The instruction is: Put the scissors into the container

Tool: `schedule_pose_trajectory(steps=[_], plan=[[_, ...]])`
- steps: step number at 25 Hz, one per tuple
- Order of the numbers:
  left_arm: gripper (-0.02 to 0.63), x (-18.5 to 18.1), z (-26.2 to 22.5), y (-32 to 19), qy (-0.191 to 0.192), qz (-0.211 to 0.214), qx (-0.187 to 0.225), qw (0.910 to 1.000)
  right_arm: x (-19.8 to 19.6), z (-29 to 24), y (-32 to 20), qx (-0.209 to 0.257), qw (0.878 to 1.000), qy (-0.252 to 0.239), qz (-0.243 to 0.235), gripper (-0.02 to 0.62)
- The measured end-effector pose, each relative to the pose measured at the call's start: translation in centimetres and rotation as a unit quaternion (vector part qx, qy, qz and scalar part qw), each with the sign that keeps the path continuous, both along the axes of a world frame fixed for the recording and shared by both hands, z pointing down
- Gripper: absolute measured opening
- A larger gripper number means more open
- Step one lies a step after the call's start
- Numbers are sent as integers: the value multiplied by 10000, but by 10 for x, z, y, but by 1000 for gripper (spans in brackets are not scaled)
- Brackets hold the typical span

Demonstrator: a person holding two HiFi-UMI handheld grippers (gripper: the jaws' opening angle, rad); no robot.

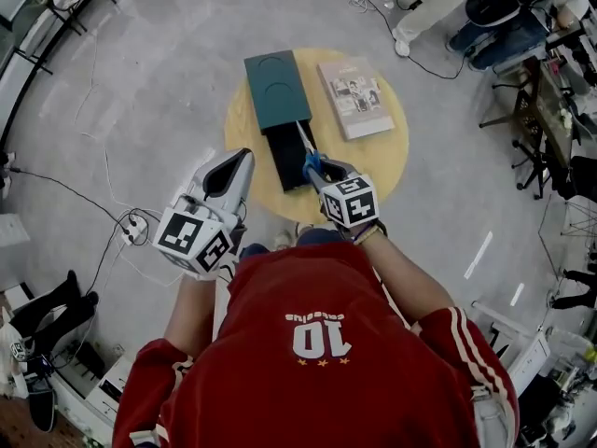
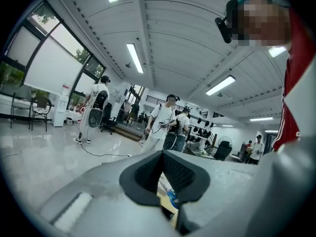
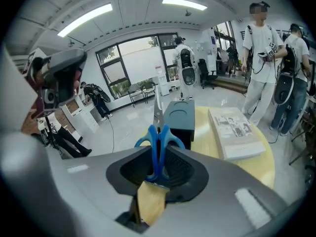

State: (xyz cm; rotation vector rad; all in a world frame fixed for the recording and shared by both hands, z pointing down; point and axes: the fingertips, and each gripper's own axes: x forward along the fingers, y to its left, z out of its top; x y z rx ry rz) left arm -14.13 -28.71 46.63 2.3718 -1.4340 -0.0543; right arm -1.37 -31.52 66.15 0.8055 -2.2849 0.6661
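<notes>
My right gripper (image 1: 314, 169) (image 3: 157, 168) is shut on blue-handled scissors (image 1: 311, 161) (image 3: 157, 138). Their handles sit between the pads and the steel blades point forward. In the head view the blades reach over the open black part of the container (image 1: 287, 157). Its dark green part (image 1: 276, 87) (image 3: 178, 116) lies behind on the round yellow table (image 1: 387, 157). My left gripper (image 1: 241, 160) (image 2: 165, 181) hovers at the table's left edge. A narrow gap shows between its pads with nothing in it, and a bit of blue handle shows through the gap.
A book (image 1: 354, 96) (image 3: 234, 132) lies on the table to the right of the container. Cables and a power strip (image 1: 131, 230) run over the grey floor on the left. People (image 1: 485, 17) and chairs are at the upper right.
</notes>
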Motion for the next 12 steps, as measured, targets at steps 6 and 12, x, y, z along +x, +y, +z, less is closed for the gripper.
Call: schedule_pose_trajectory(steps=[6, 12], plan=[[2, -8, 9, -4, 12, -100, -90, 9999, 1, 49, -4, -332, 9990, 296, -17, 86], [2, -9, 14, -7, -4, -164, -175, 9997, -3, 78, -6, -619, 9970, 455, -73, 86]])
